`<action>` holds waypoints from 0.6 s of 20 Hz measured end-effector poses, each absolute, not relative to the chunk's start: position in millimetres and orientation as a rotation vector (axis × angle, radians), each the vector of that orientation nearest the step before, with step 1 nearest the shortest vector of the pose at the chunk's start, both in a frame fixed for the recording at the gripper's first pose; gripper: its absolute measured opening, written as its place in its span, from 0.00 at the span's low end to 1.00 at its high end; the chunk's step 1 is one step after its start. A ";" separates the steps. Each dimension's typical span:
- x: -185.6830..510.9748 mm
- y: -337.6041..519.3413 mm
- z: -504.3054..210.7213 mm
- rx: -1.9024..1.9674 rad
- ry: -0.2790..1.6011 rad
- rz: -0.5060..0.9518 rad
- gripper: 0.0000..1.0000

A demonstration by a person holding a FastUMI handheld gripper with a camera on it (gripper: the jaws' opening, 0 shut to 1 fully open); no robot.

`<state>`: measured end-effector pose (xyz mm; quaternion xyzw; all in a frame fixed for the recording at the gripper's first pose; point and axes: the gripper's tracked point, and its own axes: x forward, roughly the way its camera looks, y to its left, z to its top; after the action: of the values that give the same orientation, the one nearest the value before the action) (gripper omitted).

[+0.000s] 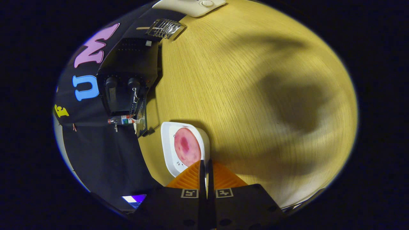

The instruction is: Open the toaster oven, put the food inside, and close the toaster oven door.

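Tool (206, 166) with its orange fingers (191, 177) nearly together, clamped on the near rim of a white plate (166, 143). The plate carries a round pink slice of food (187, 146) and sits on the wooden worktop (249, 95). The black toaster oven (127, 80) stands beyond the plate, against the booth wall.

Glossy white plate (167, 143) on matt wood-grain table (239, 80).
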<state>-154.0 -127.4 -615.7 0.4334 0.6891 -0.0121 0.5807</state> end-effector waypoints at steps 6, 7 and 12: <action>-135.0 -105.0 -552.2 1.114 1.452 -0.043 0.04; -131.2 -96.5 -544.2 1.123 1.434 -0.039 0.04; -97.8 -43.9 -525.8 1.196 1.317 -0.072 0.05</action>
<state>-97.8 -43.9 -525.8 0.5219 0.5748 -0.0312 0.6295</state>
